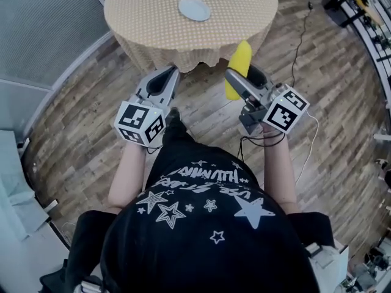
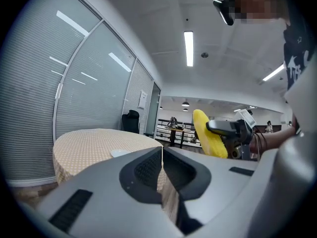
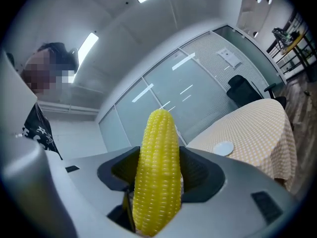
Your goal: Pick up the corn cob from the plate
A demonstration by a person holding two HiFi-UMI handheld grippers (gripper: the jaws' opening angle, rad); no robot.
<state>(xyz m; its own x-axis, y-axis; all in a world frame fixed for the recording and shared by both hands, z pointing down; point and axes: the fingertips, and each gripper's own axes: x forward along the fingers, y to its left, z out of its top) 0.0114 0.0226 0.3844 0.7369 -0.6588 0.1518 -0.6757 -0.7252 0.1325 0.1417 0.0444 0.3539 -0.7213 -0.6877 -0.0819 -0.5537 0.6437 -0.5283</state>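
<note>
Right tongs (image 1: 240, 73): gripping the corn cob (image 3: 157, 182), tip up.
Left tongs (image 2: 162, 155): closed, pads together.
Plate (image 1: 194, 8): on the desk (image 1: 153, 17), 12 o'clock of both tongs.

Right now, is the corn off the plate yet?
Done: the plate sits bare on the table. In hand: the right gripper clamps the corn, clear of the table. The left gripper is shut, empty. Left: nothing for the pickup.

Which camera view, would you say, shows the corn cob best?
The right gripper view: the corn cob fills the centre, clamped between the jaws. The head view shows it partly hidden by the right gripper; the left gripper view shows it small and partly covered.
</note>
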